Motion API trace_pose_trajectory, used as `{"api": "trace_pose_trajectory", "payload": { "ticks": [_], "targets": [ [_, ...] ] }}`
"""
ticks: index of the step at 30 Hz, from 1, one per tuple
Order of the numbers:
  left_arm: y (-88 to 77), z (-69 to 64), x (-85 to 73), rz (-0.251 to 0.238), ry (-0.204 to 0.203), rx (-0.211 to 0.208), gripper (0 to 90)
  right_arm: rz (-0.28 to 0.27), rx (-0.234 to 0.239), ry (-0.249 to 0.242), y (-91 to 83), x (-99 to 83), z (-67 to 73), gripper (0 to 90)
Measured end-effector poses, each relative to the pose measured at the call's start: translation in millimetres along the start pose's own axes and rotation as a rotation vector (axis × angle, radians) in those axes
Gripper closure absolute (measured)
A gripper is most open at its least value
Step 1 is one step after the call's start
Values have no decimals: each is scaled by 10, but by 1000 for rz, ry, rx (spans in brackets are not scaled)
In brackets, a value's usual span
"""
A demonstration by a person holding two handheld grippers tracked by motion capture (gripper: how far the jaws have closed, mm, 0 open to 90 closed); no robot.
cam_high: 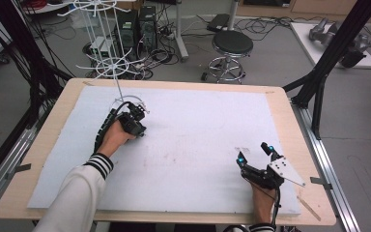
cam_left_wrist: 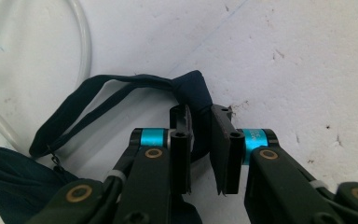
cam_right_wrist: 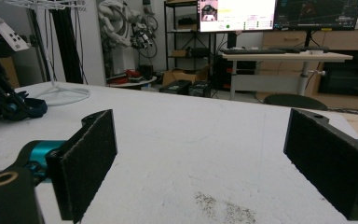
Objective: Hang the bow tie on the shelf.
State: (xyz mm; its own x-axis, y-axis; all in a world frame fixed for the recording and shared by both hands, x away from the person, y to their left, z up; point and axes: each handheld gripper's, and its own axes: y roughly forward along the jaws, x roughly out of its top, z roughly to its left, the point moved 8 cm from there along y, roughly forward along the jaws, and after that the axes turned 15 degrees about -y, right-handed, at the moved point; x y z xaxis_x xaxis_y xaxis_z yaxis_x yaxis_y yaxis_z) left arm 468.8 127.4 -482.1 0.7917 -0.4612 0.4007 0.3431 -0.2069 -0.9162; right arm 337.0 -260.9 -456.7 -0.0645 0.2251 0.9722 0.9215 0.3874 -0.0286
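Left gripper view: claw [cam_left_wrist: 204,140] pinches dark strap [cam_left_wrist: 121,88] (garment cut off).

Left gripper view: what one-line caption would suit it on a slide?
The left gripper pinches a loop of dark blue fabric strap on the white foam mat, beside a white wire ring.

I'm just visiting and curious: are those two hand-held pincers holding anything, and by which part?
The left gripper pinches the dark navy cloth strap at its folded end. The right gripper is open, holding nothing.
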Motion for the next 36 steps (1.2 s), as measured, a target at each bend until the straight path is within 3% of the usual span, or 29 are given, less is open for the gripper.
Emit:
{"api": "trace_pose_trajectory", "payload": {
  "ticks": [9, 14, 22, 25, 30, 35, 36],
  "targets": [
    [-14, 22, -28, -12, -1, -1, 866, -4, -1, 1, 1, 2, 0, 86],
    [-45, 31, -20, -57, -10, -11, 871, -4, -1, 1, 0, 2, -1, 86],
    [-194, 54, 11, -162, -31, -61, 871, -4, -1, 1, 0, 2, -1, 86],
    [-278, 29, 17, -207, -31, -114, 871, -4, -2, 0, 0, 2, -1, 86],
    [-418, 14, 26, -279, -32, -151, 870, -3, -1, 1, -1, 2, 2, 86],
    [-604, 38, 58, -378, -57, -193, 870, -4, -3, 0, -1, 3, 3, 86],
    [-604, 38, 58, -378, -57, -193, 870, -4, -3, 0, -1, 3, 3, 86]
  ]
}}
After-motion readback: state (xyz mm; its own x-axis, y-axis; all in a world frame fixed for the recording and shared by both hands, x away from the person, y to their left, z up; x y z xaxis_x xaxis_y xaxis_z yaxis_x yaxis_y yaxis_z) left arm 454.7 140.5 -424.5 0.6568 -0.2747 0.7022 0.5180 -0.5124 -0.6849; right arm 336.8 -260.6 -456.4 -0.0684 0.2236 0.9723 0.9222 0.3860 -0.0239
